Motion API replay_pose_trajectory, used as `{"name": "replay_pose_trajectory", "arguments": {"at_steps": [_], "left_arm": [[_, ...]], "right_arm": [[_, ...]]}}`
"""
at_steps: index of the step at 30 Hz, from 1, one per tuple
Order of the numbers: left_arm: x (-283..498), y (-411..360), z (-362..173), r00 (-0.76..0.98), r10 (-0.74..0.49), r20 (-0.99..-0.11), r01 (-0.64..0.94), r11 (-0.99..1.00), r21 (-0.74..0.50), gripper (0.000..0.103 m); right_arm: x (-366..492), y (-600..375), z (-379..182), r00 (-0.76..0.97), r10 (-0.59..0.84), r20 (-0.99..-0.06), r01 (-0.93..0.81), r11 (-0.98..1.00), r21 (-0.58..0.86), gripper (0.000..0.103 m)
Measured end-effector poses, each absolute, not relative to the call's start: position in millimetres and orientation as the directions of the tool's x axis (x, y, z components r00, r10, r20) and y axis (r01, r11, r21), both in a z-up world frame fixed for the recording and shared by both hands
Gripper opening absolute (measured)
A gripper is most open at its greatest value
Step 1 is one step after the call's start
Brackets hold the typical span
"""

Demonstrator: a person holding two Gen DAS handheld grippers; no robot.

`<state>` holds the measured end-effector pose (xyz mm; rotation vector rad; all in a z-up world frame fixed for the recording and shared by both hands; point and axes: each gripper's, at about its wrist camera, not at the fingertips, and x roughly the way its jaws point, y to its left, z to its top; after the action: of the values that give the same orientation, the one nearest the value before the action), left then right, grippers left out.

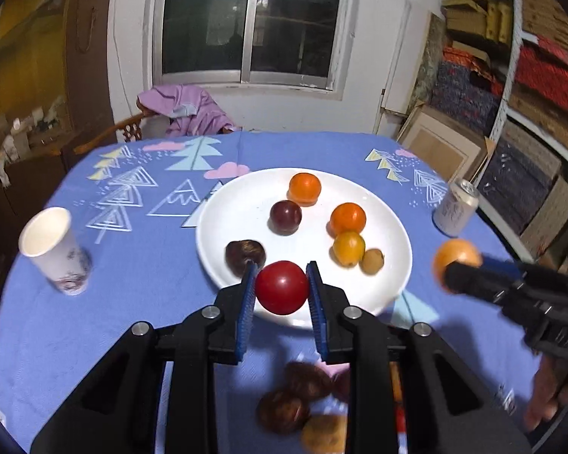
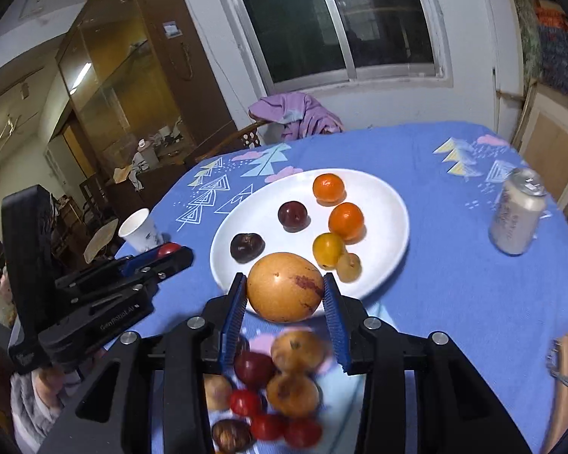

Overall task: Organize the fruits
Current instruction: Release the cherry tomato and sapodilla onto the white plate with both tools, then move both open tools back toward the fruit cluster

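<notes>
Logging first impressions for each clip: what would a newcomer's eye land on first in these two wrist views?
Most striking are the fruits in the jaws: the left gripper is shut on a glossy red fruit, and the right gripper holds a large yellow-orange fruit, both near the front rim of the white plate. Next come the six small fruits spread on that plate, mid-table on the blue patterned tablecloth.
</notes>
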<state>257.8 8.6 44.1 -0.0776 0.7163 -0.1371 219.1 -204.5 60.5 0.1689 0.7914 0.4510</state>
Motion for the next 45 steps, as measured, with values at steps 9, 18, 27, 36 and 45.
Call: {"name": "replay_pose_trajectory", "arguments": {"at_steps": [9, 18, 27, 36, 45], "left_arm": [[312.8, 11.7, -13.0, 0.661, -0.129, -0.739, 0.067, 0.991, -0.113, 0.029], [305.2, 6.6, -8.2, 0.709, -0.102, -0.698, 0.077, 0.995, -0.067, 0.085], [251.1, 50.7, 7.9, 0.785, -0.191, -0.59, 0.015, 0.957, -0.29, 0.095], [170.4, 11.4, -1.1, 0.768, -0.001, -0.64, 0.045, 0.998, 0.053, 0.099], [157.9, -14.1, -23.9, 0.745, 0.083, -0.662, 0.065, 0.979, 0.195, 0.099]], "right_arm": [[273.3, -177.5, -2.7, 0.525, 0.404, -0.749, -0.3, 0.912, 0.281, 0.041], [265.0, -192.0, 0.2, 0.569, 0.409, -0.713, -0.265, 0.912, 0.312, 0.074], [208.7, -244.0, 53.2, 0.724, 0.452, -0.52, -0.249, 0.875, 0.414, 0.1], [152.6, -266.8, 34.1, 0.735, 0.414, -0.537, -0.218, 0.894, 0.392, 0.1], [148.4, -298.7, 30.1, 0.743, 0.406, -0.532, -0.114, 0.86, 0.497, 0.1]]}}
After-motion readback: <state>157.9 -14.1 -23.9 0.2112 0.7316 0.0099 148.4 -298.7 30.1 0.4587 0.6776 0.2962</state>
